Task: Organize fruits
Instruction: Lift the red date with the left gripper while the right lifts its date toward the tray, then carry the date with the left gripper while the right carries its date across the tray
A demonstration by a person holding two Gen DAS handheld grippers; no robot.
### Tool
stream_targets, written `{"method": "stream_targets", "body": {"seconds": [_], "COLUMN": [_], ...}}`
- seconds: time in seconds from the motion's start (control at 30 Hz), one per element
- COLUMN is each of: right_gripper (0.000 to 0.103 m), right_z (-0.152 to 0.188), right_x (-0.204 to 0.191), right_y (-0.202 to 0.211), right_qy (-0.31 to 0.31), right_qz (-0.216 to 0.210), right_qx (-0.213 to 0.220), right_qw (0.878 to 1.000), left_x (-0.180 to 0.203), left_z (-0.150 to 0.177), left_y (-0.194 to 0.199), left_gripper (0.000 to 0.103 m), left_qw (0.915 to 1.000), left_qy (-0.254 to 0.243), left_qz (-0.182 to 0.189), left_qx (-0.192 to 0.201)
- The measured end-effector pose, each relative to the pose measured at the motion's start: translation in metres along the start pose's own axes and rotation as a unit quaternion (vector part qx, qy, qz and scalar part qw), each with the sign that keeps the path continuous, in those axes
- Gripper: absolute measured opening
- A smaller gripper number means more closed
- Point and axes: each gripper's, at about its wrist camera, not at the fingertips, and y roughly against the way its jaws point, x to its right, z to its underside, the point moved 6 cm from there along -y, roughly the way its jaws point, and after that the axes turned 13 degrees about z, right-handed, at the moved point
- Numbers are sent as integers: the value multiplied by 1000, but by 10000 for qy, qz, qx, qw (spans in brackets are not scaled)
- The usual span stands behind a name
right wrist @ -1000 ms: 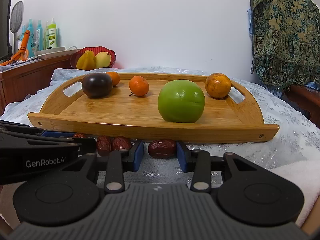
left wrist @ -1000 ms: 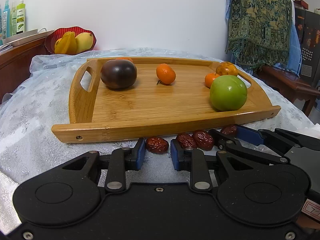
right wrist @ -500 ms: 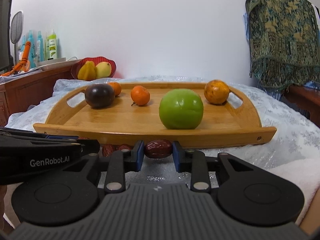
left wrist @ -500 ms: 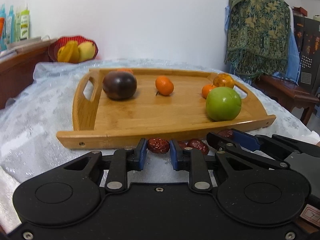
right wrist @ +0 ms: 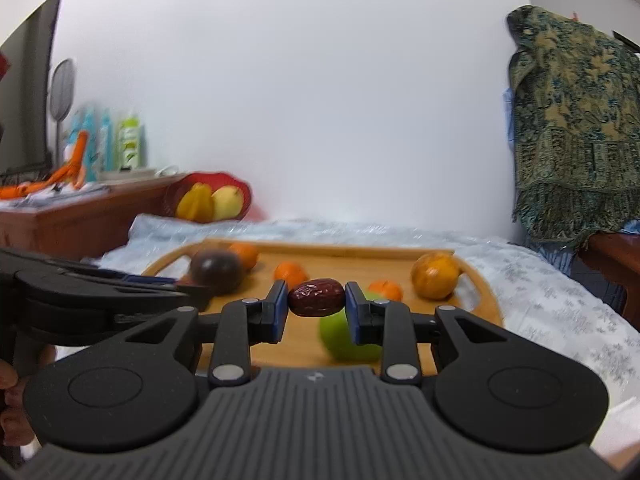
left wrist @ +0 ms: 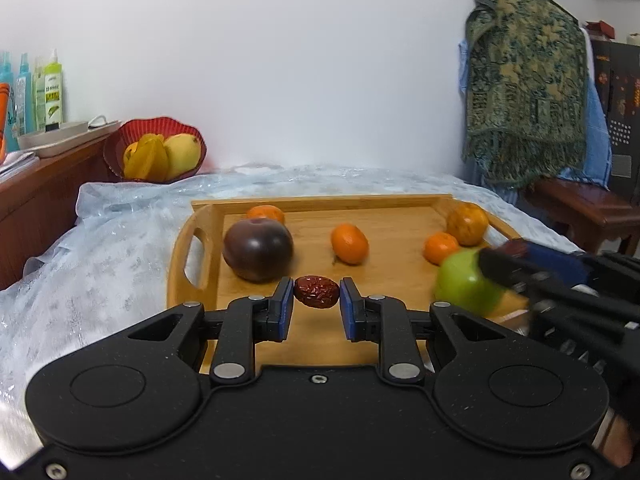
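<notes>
While the left gripper clamps a wrinkled dark-red jujube above the bamboo tray's near edge, the right gripper pinches a second red jujube over the round green apple; a dark purple fruit and small orange tangerines sit on the tray.

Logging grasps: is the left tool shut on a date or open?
Shut on a date: the left tool pinches it from both sides above the tray.

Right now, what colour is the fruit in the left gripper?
Dark red, wrinkled: a date in the left gripper, clearest in the left wrist view.
</notes>
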Motion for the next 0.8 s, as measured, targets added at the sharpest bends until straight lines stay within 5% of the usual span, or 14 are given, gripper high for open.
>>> {"method": "stream_targets", "body": {"seconds": [0.33,0.53,0.8], "right_gripper": [35,35,35], "right_z": [-31,-7,2], "right_x": [50,65,61], "right_y": [-62,-97,-109], "right_qy": [111,-232,-214], "right_qz": [423,470,574], "right_qx": [-363,-1237,-1456], "right_qw": [9984,9909,9875], "left_x": [-42,-44,-44], "left_z": [-24,-6,-3], "left_y": [-39,-51,-61], "left_gripper": [23,23,23], "left_qw": [9987,9972,9967], "left_qy": [371,356,312], "left_qz": [-64,-130,-228], "left_qx": [-348,-642,-716]}}
